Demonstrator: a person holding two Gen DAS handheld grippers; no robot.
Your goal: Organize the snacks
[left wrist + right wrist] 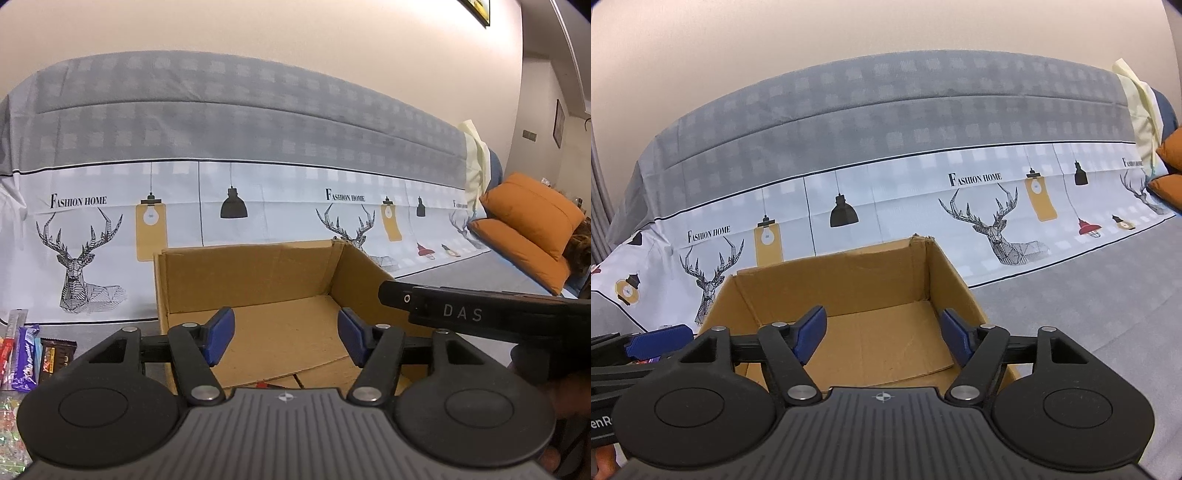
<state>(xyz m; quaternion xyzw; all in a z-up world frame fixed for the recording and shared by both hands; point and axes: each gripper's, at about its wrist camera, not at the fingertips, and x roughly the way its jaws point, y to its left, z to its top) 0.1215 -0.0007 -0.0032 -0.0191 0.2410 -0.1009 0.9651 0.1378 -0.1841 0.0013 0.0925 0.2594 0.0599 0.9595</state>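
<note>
An open brown cardboard box sits on the grey sofa seat; it also shows in the right wrist view. Its floor shows no snacks, but a small red edge peeks out by the near wall. My left gripper is open and empty, over the box's near edge. My right gripper is open and empty, also over the box. Several wrapped snacks lie left of the box: a purple bar, a dark brown bar, a red pack.
The sofa back is draped in a grey and white deer-print cover. Orange cushions lie at the right end. The right gripper's black body crosses the left wrist view; the left gripper's blue pad shows at left.
</note>
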